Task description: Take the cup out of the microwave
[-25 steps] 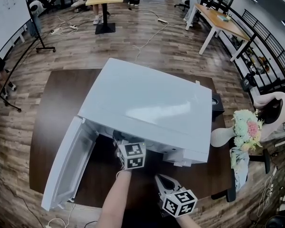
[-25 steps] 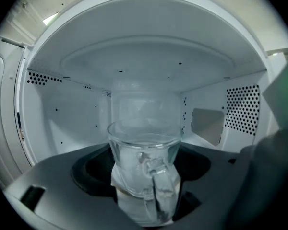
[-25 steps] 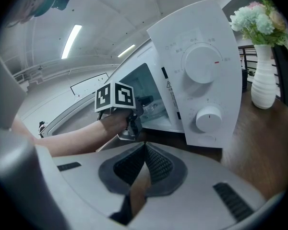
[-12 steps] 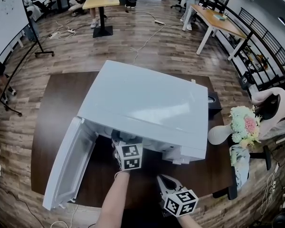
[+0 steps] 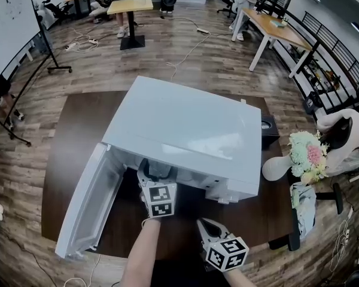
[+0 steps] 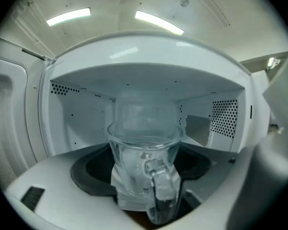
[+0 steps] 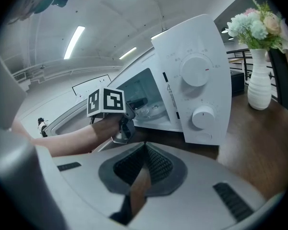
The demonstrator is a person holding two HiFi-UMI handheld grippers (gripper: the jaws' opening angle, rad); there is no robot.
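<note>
Between the jaws of my left gripper (image 5: 154, 177) sits the glass cup (image 6: 144, 162), clamped, with its handle toward me. Over the last second I've drawn it back and slightly up, so its rim now shows at the mouth of the microwave (image 5: 185, 130). It's nearly out, I judge. My left forearm reaches forward, the gripper tipped slightly down. My right gripper (image 5: 206, 227), closed and empty, waits low over the table (image 5: 72, 136).
</note>
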